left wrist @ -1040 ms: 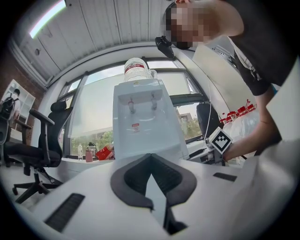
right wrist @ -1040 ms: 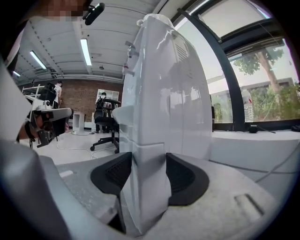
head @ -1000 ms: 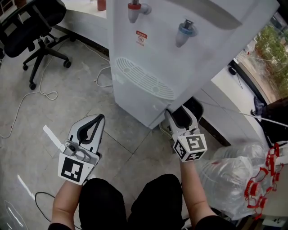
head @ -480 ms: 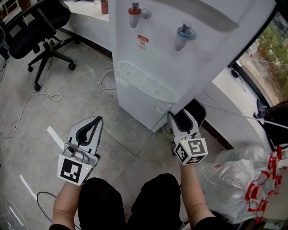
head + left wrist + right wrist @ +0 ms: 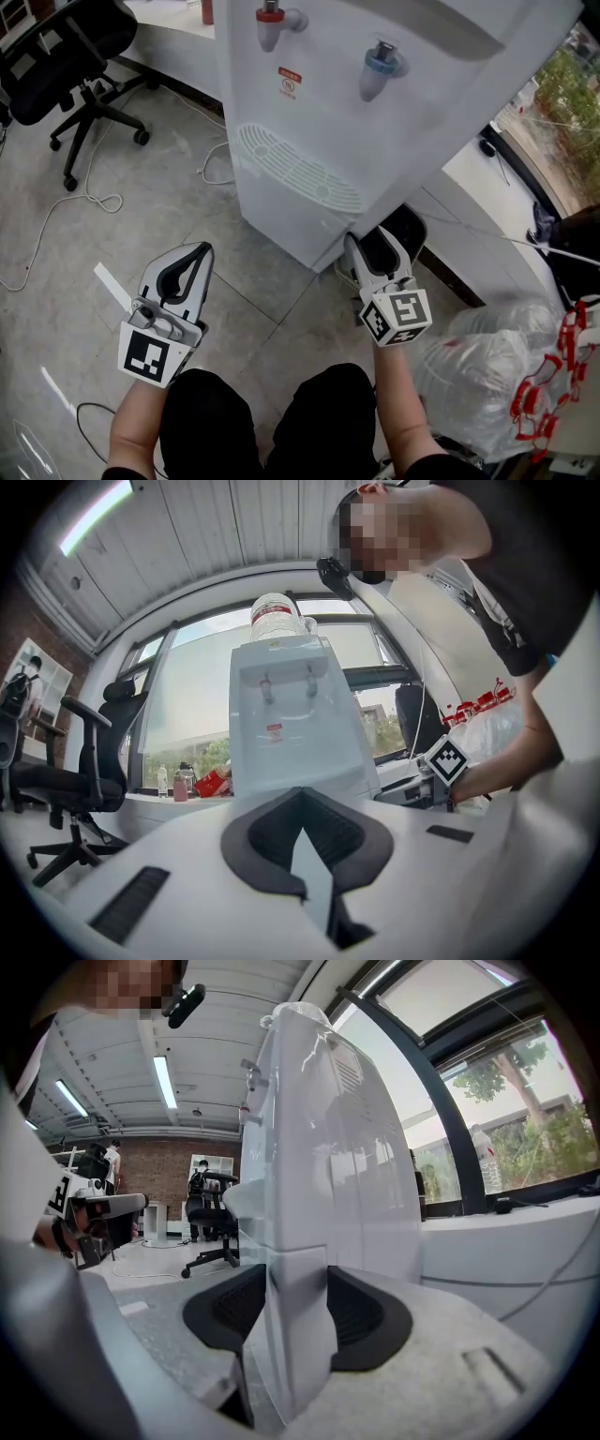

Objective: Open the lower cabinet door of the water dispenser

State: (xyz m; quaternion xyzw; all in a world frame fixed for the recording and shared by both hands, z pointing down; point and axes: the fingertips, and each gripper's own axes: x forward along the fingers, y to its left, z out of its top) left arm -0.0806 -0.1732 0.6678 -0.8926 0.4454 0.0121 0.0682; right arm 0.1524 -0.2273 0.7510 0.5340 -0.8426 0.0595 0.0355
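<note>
Tiled floor (image 5: 66, 309); white cabinet door (image 5: 278, 221), right gripper (image 5: 378, 244) just clamped onto its edge; left gripper (image 5: 203, 250) pinched empty.

water dispenser (image 5: 394, 122): smooth glossy white plastic. floor (image 5: 112, 253): grey tile, dull sheen. bag (image 5: 473, 370): clear crinkled plastic. chair (image 5: 56, 42): black, probably fabric. right gripper (image 5: 380, 240): matt white plastic, pads (image 5: 361, 1314) black, ribbed.

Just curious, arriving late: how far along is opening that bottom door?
Done: the right hand-held gripper is at the lower cabinet door. In hand: its jaws have just been closing on the door's edge between them. To do: swing it open; it looks shut.
</note>
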